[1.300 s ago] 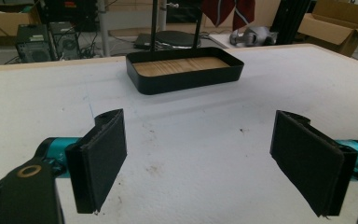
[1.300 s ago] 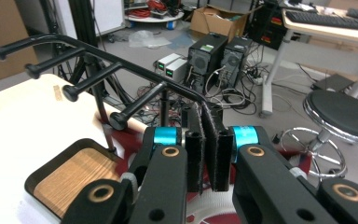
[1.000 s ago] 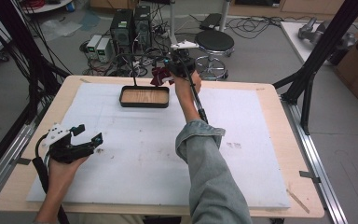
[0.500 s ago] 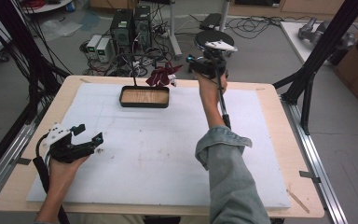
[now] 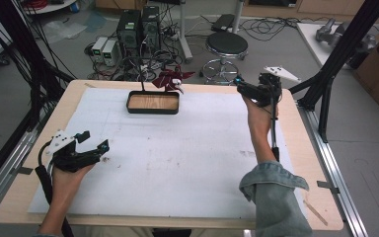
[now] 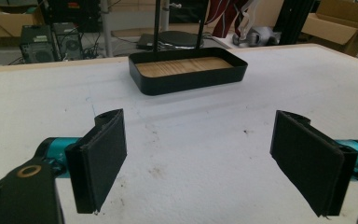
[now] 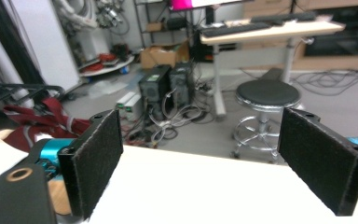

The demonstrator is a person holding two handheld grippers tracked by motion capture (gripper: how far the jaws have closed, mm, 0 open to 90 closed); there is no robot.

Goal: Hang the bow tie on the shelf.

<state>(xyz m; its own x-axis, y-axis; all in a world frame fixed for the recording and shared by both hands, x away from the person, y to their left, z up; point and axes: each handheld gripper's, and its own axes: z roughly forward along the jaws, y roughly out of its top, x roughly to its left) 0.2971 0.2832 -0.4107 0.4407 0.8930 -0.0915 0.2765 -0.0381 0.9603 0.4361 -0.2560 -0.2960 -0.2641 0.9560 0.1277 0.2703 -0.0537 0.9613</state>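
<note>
A black tray (image 5: 153, 108) with a wooden floor sits at the far middle of the white mat; it also shows as the tray (image 6: 186, 83) ahead of my left jaws. Thin black rods (image 6: 157, 23) rise from it. A dark red floppy thing (image 5: 169, 79) with a white part hangs at its far right corner, seen too as the red thing (image 7: 42, 119). My right gripper (image 5: 240, 89) hovers at the far right and points left. Its jaws have just been opening and hold nothing. My left gripper (image 5: 94, 140) rests open at the near left, empty.
A white mat (image 5: 187, 158) covers the wooden table (image 5: 15, 197). A black stool (image 5: 225, 45), computer towers (image 5: 138, 27) and cables stand on the floor beyond the far edge. Black frame posts (image 5: 335, 64) rise at the right.
My right gripper left the red thing at the tray and swung right along the far edge, its jaws now apart. The red thing stays hanging. The left gripper kept still.
</note>
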